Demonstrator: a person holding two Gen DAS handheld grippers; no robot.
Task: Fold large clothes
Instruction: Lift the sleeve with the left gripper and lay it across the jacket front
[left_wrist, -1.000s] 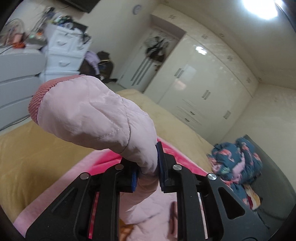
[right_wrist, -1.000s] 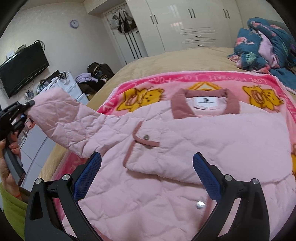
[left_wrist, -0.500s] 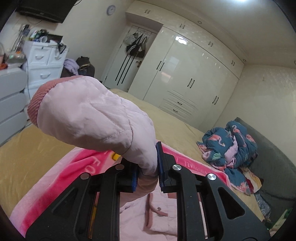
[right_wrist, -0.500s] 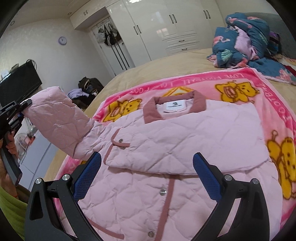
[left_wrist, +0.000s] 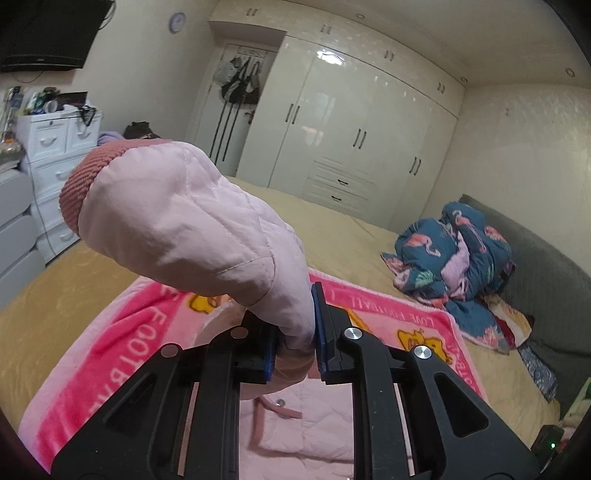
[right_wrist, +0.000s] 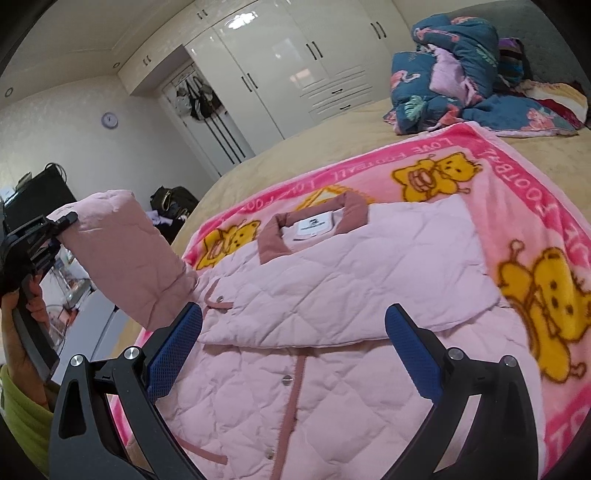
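A: Any containers here?

B: A white dresser (left_wrist: 51, 147) with its drawers shut and clutter on top, and a glossy wardrobe (left_wrist: 354, 136) with its doors shut. What is inside either, I cannot tell.

A: And the garment?

B: A pale pink quilted jacket (right_wrist: 332, 295) lies face up on a pink bear-print blanket (right_wrist: 517, 206) on the bed (right_wrist: 280, 155). It has a dusty-rose collar, matching placket trim and snap buttons. One sleeve is folded across the chest; the other sleeve (left_wrist: 192, 221) is raised off the bed, its ribbed cuff (left_wrist: 83, 184) sticking up.

A: The grippers?

B: The left gripper (left_wrist: 295, 343) has its blue pads clamped on that raised sleeve. The right gripper (right_wrist: 291, 350) hovers above the jacket's front, fingers wide apart, holding nothing.

A: Room to move?

B: The blanket's border shows past the jacket's collar and far side. A heap of flamingo-print bedding (right_wrist: 461, 77) sits well apart near the headboard, with bare tan bed between.
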